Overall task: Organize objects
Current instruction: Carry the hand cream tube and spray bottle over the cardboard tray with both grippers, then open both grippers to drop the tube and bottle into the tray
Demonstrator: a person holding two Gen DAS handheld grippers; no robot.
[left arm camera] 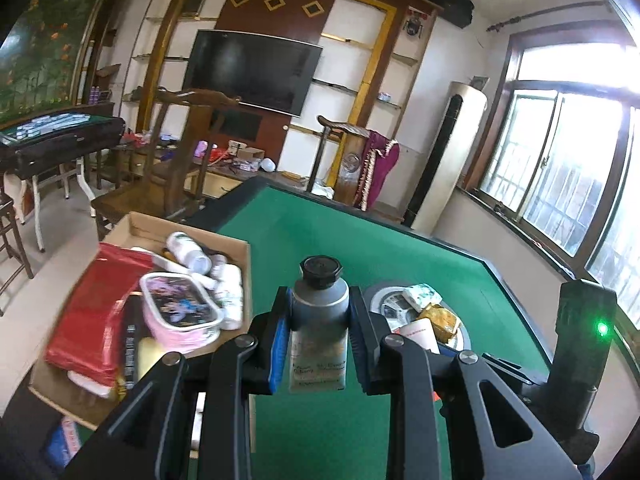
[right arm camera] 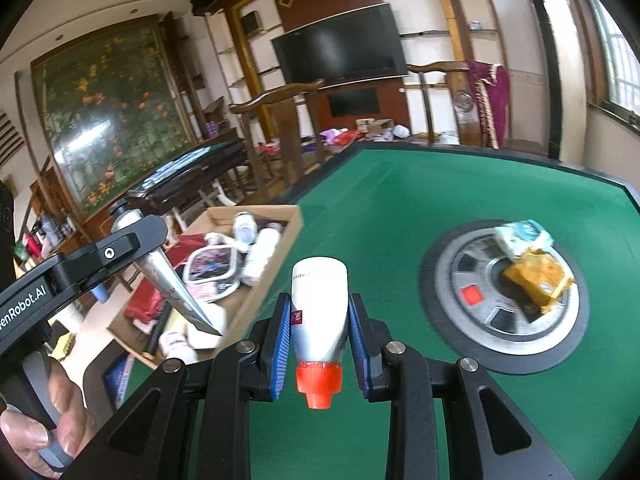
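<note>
A big table with a green felt top [right arm camera: 400, 208] and a dark rim fills the middle of the room. It is the landmark here.

In the middle of the table is a round grey disc [right arm camera: 460, 280] set into the felt. On the disc lie a yellow-brown packet [right arm camera: 538, 276] and a small white and blue packet [right arm camera: 524, 234], touching each other.

At the left edge of the table sits a cardboard box [left arm camera: 236, 248]. Inside it are white bottles [left arm camera: 188, 250], a pink case with a picture on its lid [left arm camera: 180, 304] and a red bag [left arm camera: 96, 304], all piled close together.

The left gripper [left arm camera: 318, 316] is clamped on a grey tube with a black cap [left arm camera: 320, 304], cap up, above the felt just beside the box. The right gripper [right arm camera: 318, 320] is clamped on a white bottle with an orange cap [right arm camera: 318, 308], cap pointing back at the camera, over the felt between the box and the disc. A hand [right arm camera: 44, 424] holds the left gripper's handle.

Past the far side of the table stand two wooden chairs [left arm camera: 180, 152], a black TV [left arm camera: 252, 70] on a wood wall with shelves, and a tall white air unit [left arm camera: 448, 156]. A window [left arm camera: 560, 168] is to the right of the table. To the left stand another table [left arm camera: 60, 140] and a big flower painting [right arm camera: 112, 120].
</note>
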